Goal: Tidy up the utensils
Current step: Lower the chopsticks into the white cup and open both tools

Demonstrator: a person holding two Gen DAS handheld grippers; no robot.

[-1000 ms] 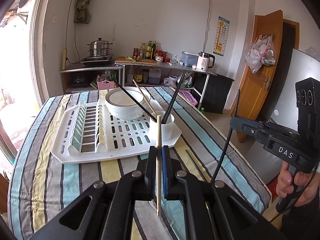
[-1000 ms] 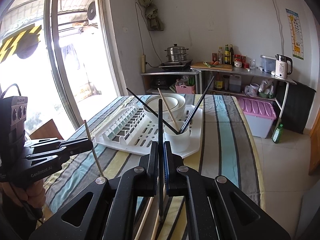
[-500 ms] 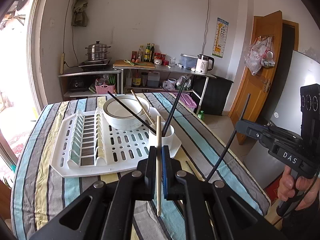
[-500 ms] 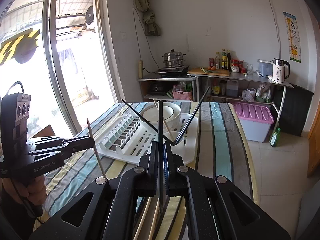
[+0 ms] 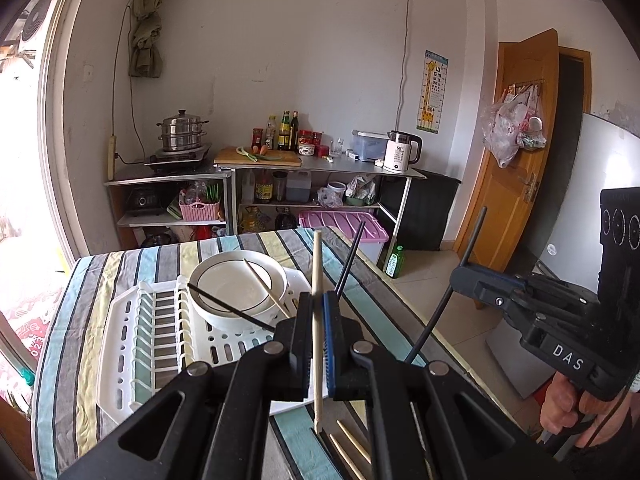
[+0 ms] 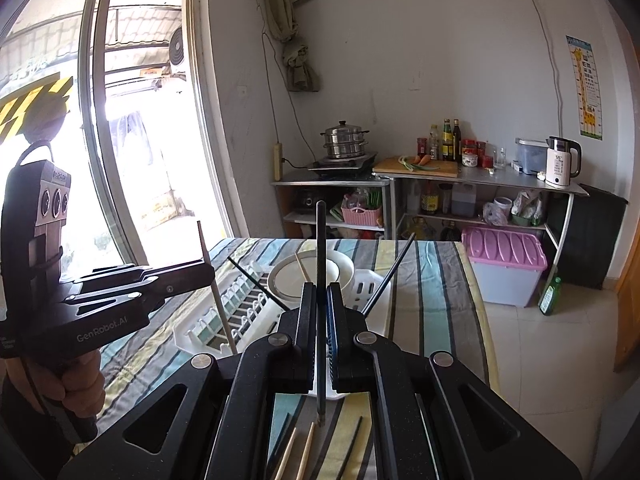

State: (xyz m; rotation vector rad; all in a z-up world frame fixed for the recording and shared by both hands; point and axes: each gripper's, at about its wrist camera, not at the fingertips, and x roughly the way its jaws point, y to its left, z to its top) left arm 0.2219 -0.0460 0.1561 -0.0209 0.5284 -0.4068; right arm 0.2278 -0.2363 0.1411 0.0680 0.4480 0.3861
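We hold the left gripper (image 5: 317, 340) above the striped tabletop (image 5: 68, 344), and its fingers (image 5: 302, 336) are pinching a wooden chopstick (image 5: 317, 280), which stands nearly upright between them. The right gripper (image 6: 321, 332) has its fingers (image 6: 306, 328) pressed on a black chopstick (image 6: 320, 248), also nearly upright. From the left wrist view we see the right gripper at the right side, beyond the tabletop edge, with the black chopstick slanting through its tips.

On the tabletop lies a white dish rack (image 5: 132, 344). A white bowl (image 5: 236, 284) sits in the rack, and some chopsticks lean out behind our fingers: a light one and a dark one cross in front of the bowl, another dark one (image 6: 386, 276) leans to the right. The cup that holds them is hidden by the fingers.

Below the left gripper, two wooden chopsticks (image 5: 352, 446) lie loose on the tabletop. In the right wrist view a dark one (image 6: 354, 438) lies beside them.
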